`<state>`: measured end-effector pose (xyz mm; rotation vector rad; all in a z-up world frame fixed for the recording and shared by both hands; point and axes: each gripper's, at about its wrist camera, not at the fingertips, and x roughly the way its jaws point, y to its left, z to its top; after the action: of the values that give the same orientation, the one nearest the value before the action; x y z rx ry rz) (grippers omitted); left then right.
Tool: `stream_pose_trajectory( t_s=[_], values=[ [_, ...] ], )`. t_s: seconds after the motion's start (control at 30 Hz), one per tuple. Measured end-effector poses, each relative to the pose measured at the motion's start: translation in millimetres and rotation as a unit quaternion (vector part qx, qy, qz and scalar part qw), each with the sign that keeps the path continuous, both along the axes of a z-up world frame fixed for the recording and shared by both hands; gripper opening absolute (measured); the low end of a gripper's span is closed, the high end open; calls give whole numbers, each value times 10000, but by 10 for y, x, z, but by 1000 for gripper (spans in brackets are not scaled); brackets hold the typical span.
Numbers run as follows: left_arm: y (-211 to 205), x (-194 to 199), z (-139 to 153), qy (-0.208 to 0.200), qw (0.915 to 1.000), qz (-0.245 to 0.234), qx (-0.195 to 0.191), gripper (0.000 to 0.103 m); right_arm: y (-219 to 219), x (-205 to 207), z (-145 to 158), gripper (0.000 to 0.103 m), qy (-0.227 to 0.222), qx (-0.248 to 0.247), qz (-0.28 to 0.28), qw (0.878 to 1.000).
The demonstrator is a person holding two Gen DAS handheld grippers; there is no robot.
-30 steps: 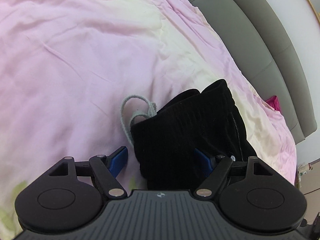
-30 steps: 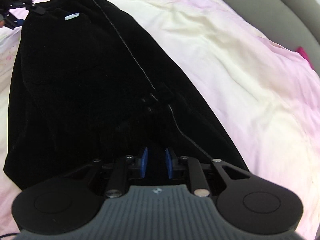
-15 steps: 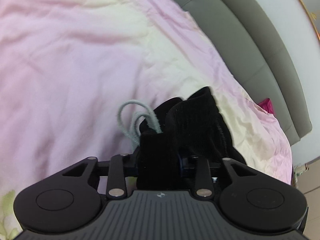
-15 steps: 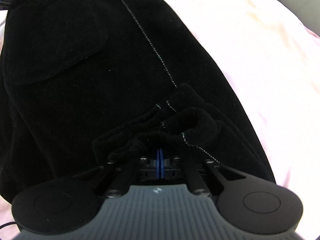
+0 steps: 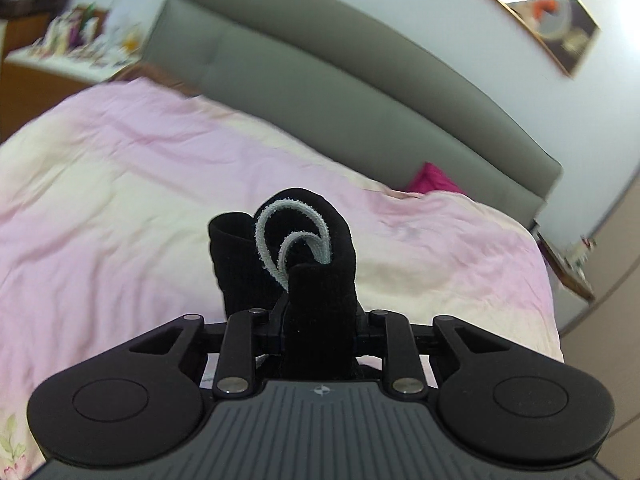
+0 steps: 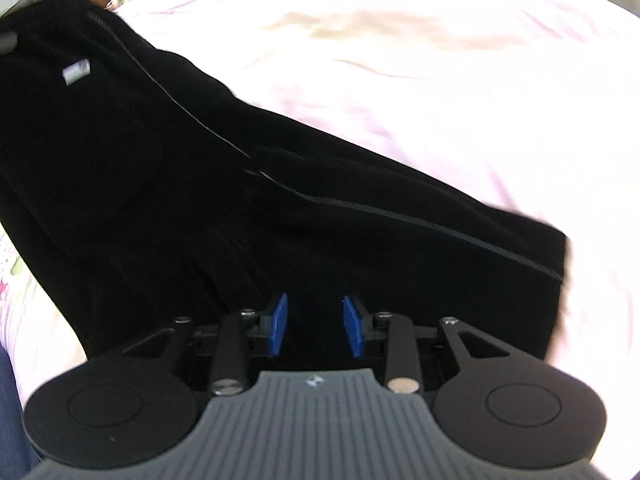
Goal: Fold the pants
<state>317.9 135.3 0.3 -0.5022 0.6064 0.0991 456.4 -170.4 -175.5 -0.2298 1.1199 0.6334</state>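
1. The black pants (image 6: 248, 208) lie spread across the pink bedspread (image 6: 440, 80), waistband end toward the upper left of my right view, a small white tag (image 6: 76, 72) on them and a pale side seam running diagonally down to the hem at right.
2. My left gripper (image 5: 320, 320) is clamped on a bunched fold of the waistband (image 5: 320, 292), its pale grey drawstring (image 5: 280, 240) looping up over the fabric. Its jaws have just been closing onto that cloth; a second ago they stood wide apart on either side of it.
3. That gripper is lifted and tilted gently downward, so the grey upholstered headboard (image 5: 360, 92) and a framed picture (image 5: 548, 12) on the wall now show where earlier only bedding did.
4. My right gripper (image 6: 316, 328) points steeply down over the lower legs, its blue pads (image 6: 280, 324) parted with nothing pinched between them. The jaws have just been opening; half a second ago they were pinched together behind a gathered hem fold.
5. Open bedspread stretches beyond the pants to the right and toward the headboard; a magenta item (image 5: 432, 178) sits at the far edge, and a cluttered shelf (image 5: 80, 52) stands past the bed's left corner.
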Motion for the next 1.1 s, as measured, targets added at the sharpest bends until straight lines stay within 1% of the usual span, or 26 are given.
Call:
stream_pose_trajectory(
  t_s=[0.1,0.17,0.23,0.3,0.33,0.37,0.47,0.5,0.57,0.63,0.67,0.7,0.73,0.77,0.8,0.87,0.9,0.93,1.0,1.03,1.07,1.1],
  values=[
    [-699,191,311,-21,9977,-465,487,29,-379,-177,35,28,-21,136,-146,9998],
    [-1206,309,410,-52,9935,-785,822,29,-667,-295,45,28,4,238,-258,9994],
    [-1701,429,416,-43,9874,-1119,1114,29,-889,-376,57,28,-18,308,-382,9988],
    [-2150,548,333,58,9805,-1439,1339,29,-1097,-436,80,28,-84,452,-464,9979],
    [-2410,601,246,117,9756,-1613,1482,29,-1222,-551,70,28,-107,538,-490,9973],
    [-2616,649,156,180,9713,-1755,1593,29,-1348,-575,65,28,-124,615,-514,9967],
    [-3224,746,-228,426,9567,-2223,1828,29,-1561,-701,50,28,-145,735,-564,9956],
    [-3368,775,-372,539,9529,-2350,1839,29,-1634,-741,32,28,-139,749,-552,9956],
    [-3679,795,-708,867,9417,-2663,1862,29,-1739,-845,-2,28,-138,755,-572,9954],
    [-3874,812,-1049,1181,9280,-2960,1929,29,-1876,-847,-37,28,-103,796,-636,9947],
    [-3927,835,-1200,1335,9222,-3076,1925,29,-1936,-847,-53,28,-94,804,-663,9945],
    [-3967,850,-1364,1563,9144,-3221,1890,29,-1959,-864,-69,28,-96,772,-682,9946],
    [-3960,860,-1497,1782,9074,-3355,1798,30,-1996,-872,-86,28,-109,709,-682,9951],
    [-3960,866,-1595,1954,9032,-3458,1629,31,-2029,-884,-105,28,-134,611,-659,9959],
    [-3920,898,-1654,2045,9031,-3501,1415,33,-2061,-900,-122,28,-158,513,-630,9966],
    [-3799,941,-1653,1990,9129,-3437,944,41,-2131,-933,-148,28,-160,357,-623,9973],
    [-3729,952,-1629,1939,9168,-3436,623,51,-2160,-940,-166,28,-148,297,-632,9974],
    [-3693,968,-1609,1964,9164,-3468,385,55,-2178,-951,-168,28,-142,259,-641,9975],
    [-3658,961,-1545,1933,9119,-3617,146,58,-2216,-980,-164,28,-125,239,-661,9974],
    [-3636,933,-1472,1818,9103,-3717,100,60,-2227,-981,-154,28,-135,243,-656,9975],
    [-3604,886,-1399,1685,9089,-3812,96,61,-2218,-959,-142,29,-162,250,-647,9975],
    [-3570,841,-1310,1549,9084,-3880,145,63,-2184,-959,-129,30,-190,265,-640,9974]
  ],
)
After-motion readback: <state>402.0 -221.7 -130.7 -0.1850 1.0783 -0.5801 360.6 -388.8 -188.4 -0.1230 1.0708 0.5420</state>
